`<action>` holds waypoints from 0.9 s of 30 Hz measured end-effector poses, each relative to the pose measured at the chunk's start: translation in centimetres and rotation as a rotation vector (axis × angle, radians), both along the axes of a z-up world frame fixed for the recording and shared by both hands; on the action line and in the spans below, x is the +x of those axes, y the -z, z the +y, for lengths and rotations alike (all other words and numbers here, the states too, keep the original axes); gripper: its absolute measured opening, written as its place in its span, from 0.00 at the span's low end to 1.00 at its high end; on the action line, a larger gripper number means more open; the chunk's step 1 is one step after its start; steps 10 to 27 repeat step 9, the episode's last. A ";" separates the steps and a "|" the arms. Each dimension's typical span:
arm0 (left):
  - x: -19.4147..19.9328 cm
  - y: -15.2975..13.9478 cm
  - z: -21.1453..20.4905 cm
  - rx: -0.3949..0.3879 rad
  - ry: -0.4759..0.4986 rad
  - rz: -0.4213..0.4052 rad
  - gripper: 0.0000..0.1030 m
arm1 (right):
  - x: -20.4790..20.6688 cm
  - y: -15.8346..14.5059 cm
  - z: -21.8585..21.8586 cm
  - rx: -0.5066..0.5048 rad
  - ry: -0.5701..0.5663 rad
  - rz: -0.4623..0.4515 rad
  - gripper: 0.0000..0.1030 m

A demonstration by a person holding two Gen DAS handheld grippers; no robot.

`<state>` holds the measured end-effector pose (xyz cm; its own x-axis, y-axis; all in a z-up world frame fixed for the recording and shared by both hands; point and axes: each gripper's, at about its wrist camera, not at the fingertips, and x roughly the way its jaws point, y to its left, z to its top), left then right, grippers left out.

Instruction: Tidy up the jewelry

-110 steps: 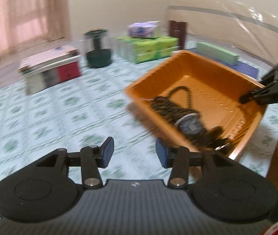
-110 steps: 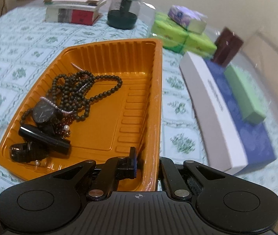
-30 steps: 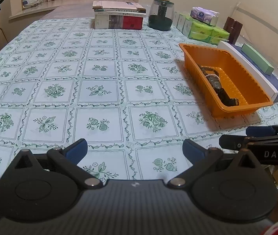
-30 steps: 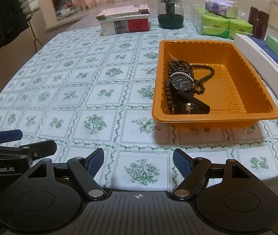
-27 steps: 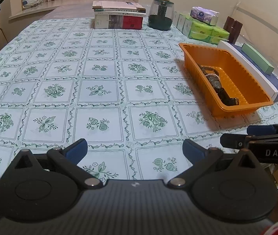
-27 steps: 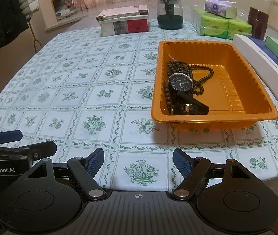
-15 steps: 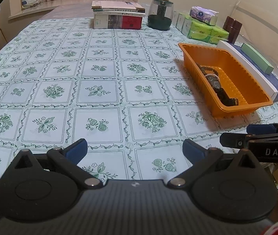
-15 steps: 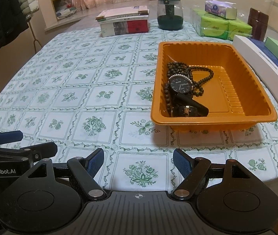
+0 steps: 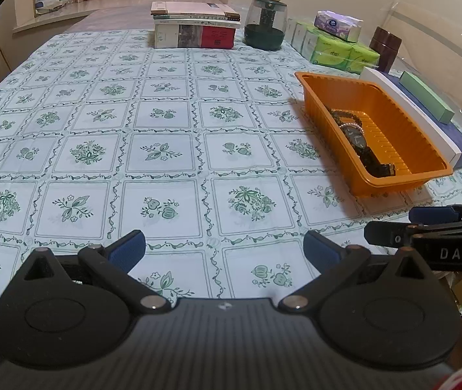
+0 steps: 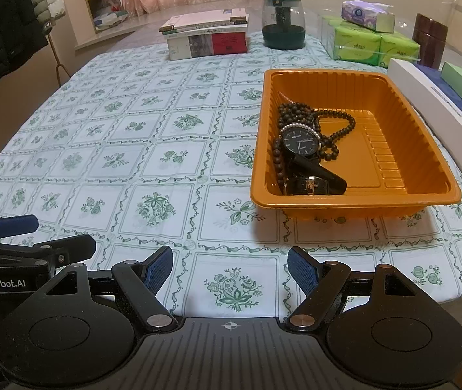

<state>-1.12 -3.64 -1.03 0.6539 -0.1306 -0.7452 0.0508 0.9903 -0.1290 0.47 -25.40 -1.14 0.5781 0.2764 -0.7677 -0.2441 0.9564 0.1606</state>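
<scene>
- Tray point(image 10: 426, 149): orange plastic, glossy, ribbed walls.
- Tablecloth point(image 10: 153, 149): printed, smooth w/ slight sheen.
- Bead strand point(image 10: 341, 130): dark, matt.
- Watch point(image 10: 301, 141): glossy face.

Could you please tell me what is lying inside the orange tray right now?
Inside the orange tray lie a black watch, dark bead strands and a white pearl strand, piled toward its left side. Whatever sits beneath that pile is covered.
</scene>
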 end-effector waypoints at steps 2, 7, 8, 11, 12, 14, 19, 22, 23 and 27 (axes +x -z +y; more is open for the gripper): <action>0.0 0.0 0.0 0.000 0.001 0.000 1.00 | 0.0 0.0 0.0 0.000 -0.001 0.000 0.75; 0.1 -0.4 0.2 -0.016 -0.009 -0.028 1.00 | 0.0 0.0 0.0 0.000 -0.002 0.000 0.75; 0.1 -0.5 0.3 -0.014 -0.011 -0.035 1.00 | 0.0 0.0 0.0 0.000 -0.002 0.000 0.75; 0.2 -0.5 0.3 -0.015 -0.011 -0.038 1.00 | 0.0 0.1 0.0 0.002 -0.002 0.000 0.75; 0.2 -0.5 0.3 -0.015 -0.011 -0.038 1.00 | 0.0 0.1 0.0 0.002 -0.002 0.000 0.75; 0.2 -0.5 0.3 -0.015 -0.011 -0.038 1.00 | 0.0 0.1 0.0 0.002 -0.002 0.000 0.75; 0.2 -0.5 0.3 -0.015 -0.011 -0.038 1.00 | 0.0 0.1 0.0 0.002 -0.002 0.000 0.75; 0.2 -0.5 0.3 -0.015 -0.011 -0.038 1.00 | 0.0 0.1 0.0 0.002 -0.002 0.000 0.75; 0.2 -0.5 0.3 -0.015 -0.011 -0.038 1.00 | 0.0 0.1 0.0 0.002 -0.002 0.000 0.75; 0.2 -0.5 0.3 -0.015 -0.011 -0.038 1.00 | 0.0 0.1 0.0 0.002 -0.002 0.000 0.75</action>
